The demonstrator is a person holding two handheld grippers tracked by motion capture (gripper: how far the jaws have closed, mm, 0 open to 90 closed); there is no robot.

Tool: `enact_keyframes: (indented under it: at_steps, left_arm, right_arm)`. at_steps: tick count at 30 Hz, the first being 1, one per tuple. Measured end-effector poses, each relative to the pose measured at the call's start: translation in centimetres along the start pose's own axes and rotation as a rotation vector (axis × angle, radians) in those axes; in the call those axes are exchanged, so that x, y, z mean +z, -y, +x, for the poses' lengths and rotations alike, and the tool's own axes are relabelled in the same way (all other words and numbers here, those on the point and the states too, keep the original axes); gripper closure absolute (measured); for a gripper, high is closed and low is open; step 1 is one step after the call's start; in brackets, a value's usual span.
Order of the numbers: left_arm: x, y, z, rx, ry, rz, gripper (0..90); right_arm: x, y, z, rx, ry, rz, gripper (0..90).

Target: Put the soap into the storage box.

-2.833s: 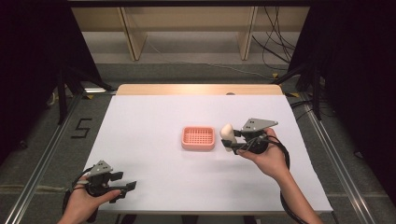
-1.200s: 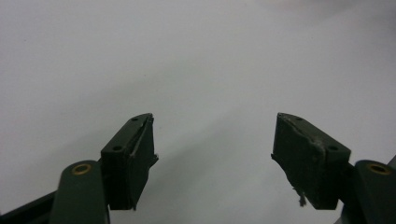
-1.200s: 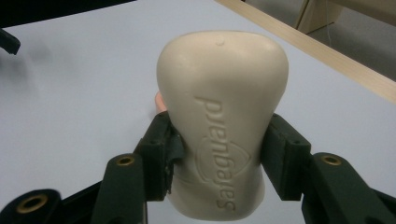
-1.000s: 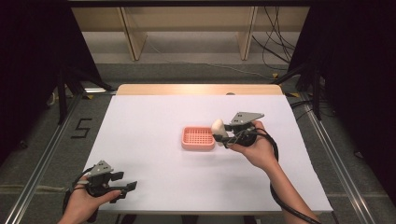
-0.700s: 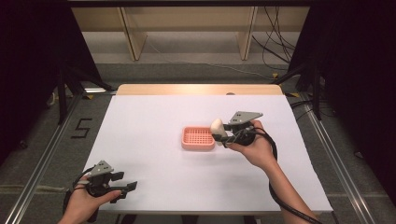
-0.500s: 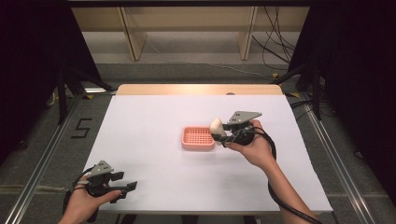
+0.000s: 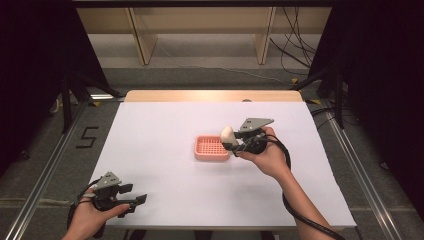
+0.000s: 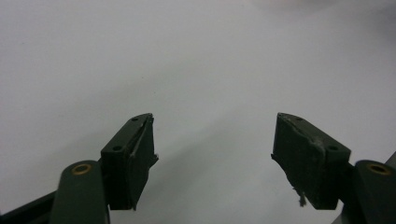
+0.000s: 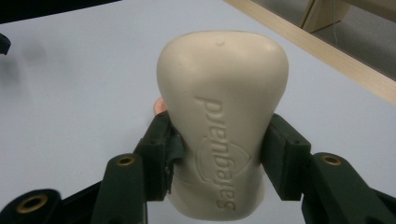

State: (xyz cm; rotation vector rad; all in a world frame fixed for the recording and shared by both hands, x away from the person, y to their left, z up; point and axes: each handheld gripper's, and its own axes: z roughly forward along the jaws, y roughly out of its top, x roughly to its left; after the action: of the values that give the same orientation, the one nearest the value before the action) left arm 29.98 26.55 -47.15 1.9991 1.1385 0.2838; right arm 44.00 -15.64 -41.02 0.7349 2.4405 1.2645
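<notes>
Right gripper (image 7: pixel 229 141), held above the middle of the white table (image 7: pixel 165 125): jaws clamped on the narrow waist of a cream soap bar (image 9: pixel 222 121) embossed "Safeguard", which hangs over the right rim of the pink perforated soap dish (image 7: pixel 211 148). Left gripper (image 8: pixel 212 161), near the table's front left corner: jaws spread wide with nothing between them, just above bare white surface.

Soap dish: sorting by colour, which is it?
Soap dish is salmon pink with a gridded floor, clearest in the high view.

Pink tray (image 7: pixel 211 148) on white table (image 7: pixel 165 125)
</notes>
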Motion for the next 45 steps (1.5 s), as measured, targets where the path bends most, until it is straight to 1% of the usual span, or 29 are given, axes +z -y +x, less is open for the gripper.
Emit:
enact_keyframes:
  at_steps: [3, 5, 6, 11, 12, 13, 15, 16, 17, 20, 21, 22, 26, 27, 30, 31, 32, 33, 34, 35, 36, 38, 39, 40, 41, 42, 43, 44, 45]
  left_arm:
    - [0.0, 0.0, 0.0, -0.003, 0.000, 0.000, 29.1]
    - [0.0, 0.0, 0.1, 0.008, -0.004, -0.003, 29.1]
    - [0.0, 0.0, 0.1, 0.007, -0.004, -0.003, 29.1]
    - [-0.1, 0.0, 0.1, 0.009, 0.000, 0.003, 29.1]
    - [-0.1, 0.0, 0.1, 0.009, 0.000, 0.004, 29.1]
    - [-0.1, 0.0, 0.1, 0.008, 0.000, 0.004, 29.1]
    - [-0.1, 0.0, 0.1, 0.009, 0.000, 0.003, 29.1]
    - [-0.1, 0.0, 0.1, 0.007, 0.000, 0.003, 29.1]
    - [-0.1, 0.0, 0.1, 0.006, -0.004, -0.004, 29.1]
    - [0.0, 0.0, 0.1, 0.006, -0.003, -0.005, 29.1]
    - [0.0, 0.0, 0.1, 0.006, -0.003, -0.005, 29.1]
    - [0.0, 0.0, 0.1, 0.008, -0.003, -0.004, 29.1]
    - [0.0, 0.0, 0.1, 0.008, -0.002, -0.005, 29.1]
    - [0.0, 0.0, 0.1, 0.008, -0.002, -0.005, 29.1]
    - [-0.1, 0.0, 0.1, 0.009, 0.000, 0.004, 29.1]
    - [-0.1, 0.0, 0.1, 0.009, 0.000, 0.004, 29.1]
    - [0.0, 0.0, 0.1, 0.010, -0.003, -0.005, 29.1]
    - [0.0, 0.0, 0.1, 0.009, -0.003, -0.005, 29.1]
    - [-0.1, 0.0, 0.1, 0.010, 0.000, 0.003, 29.1]
    - [-0.1, 0.0, 0.1, 0.010, -0.001, 0.003, 29.1]
    - [-0.1, 0.0, 0.1, 0.011, -0.001, 0.004, 29.1]
    - [0.0, 0.0, 0.1, 0.010, -0.003, -0.003, 29.1]
    - [0.0, 0.0, 0.0, 0.000, 0.001, -0.002, 29.1]
    - [0.0, 0.0, 0.0, -0.002, 0.001, -0.002, 29.1]
    - [0.0, 0.0, 0.0, -0.002, -0.003, -0.002, 29.1]
    - [-0.1, -0.1, 0.1, 0.015, 0.001, 0.005, 29.1]
    - [-0.1, 0.0, 0.1, 0.011, 0.001, 0.002, 29.1]
    - [0.0, 0.0, 0.1, 0.010, -0.003, -0.004, 29.1]
    - [0.0, 0.0, 0.1, 0.010, -0.003, -0.003, 29.1]
  right_arm:
    - [0.3, -0.2, -0.1, -0.022, -0.006, -0.010, 50.7]
    - [0.5, -0.3, 0.1, 0.006, -0.010, 0.001, 50.7]
    - [0.5, -0.4, 0.0, -0.008, -0.002, 0.001, 50.7]
    - [0.9, -0.7, -0.1, -0.012, -0.005, 0.010, 50.7]
    - [1.1, -0.8, -0.2, -0.034, -0.005, 0.001, 50.7]
    - [1.1, -0.8, -0.1, -0.013, -0.006, 0.007, 50.7]
    - [1.3, -1.0, -0.3, -0.031, -0.004, -0.003, 50.7]
    - [1.3, -1.0, -0.4, -0.030, -0.013, 0.013, 50.7]
    - [1.4, -1.0, -0.3, -0.020, -0.001, 0.003, 50.7]
    - [1.4, -1.2, -0.4, -0.010, -0.003, 0.023, 50.7]
    - [1.5, -1.1, -0.5, -0.016, 0.008, 0.004, 50.7]
    - [1.6, -1.2, -0.6, -0.024, -0.009, 0.012, 50.7]
    - [1.9, -1.2, -0.6, -0.012, 0.005, 0.020, 50.6]
    - [2.0, -1.3, -0.8, -0.029, 0.000, 0.020, 50.7]
    - [2.3, -1.3, -0.7, -0.002, -0.006, 0.032, 50.7]
    - [2.3, -1.3, -0.7, -0.002, -0.006, 0.032, 50.7]
    - [2.6, -1.4, -0.9, -0.038, -0.007, 0.021, 50.7]
    - [2.6, -1.5, -0.8, -0.023, -0.015, 0.040, 50.7]
    - [2.7, -1.5, -0.8, -0.021, -0.006, 0.032, 50.7]
    - [2.7, -1.5, -0.7, -0.008, -0.013, 0.042, 50.7]
    - [2.9, -1.5, -0.8, -0.021, -0.005, 0.034, 50.6]
    - [3.1, -1.5, -0.8, -0.013, -0.015, 0.046, 50.7]
    - [3.2, -1.5, -0.9, -0.025, -0.015, 0.042, 50.7]
    - [3.2, -1.5, -0.8, -0.009, -0.016, 0.056, 50.7]
    - [3.3, -1.5, -0.8, -0.015, -0.012, 0.050, 50.7]
    - [3.5, -1.4, -0.8, -0.014, -0.016, 0.051, 50.7]
    - [3.5, -1.4, -0.8, -0.018, -0.008, 0.049, 50.7]
    - [3.6, -1.4, -0.8, -0.010, -0.013, 0.055, 50.7]
    - [3.7, -1.4, -0.9, -0.021, -0.026, 0.055, 50.7]
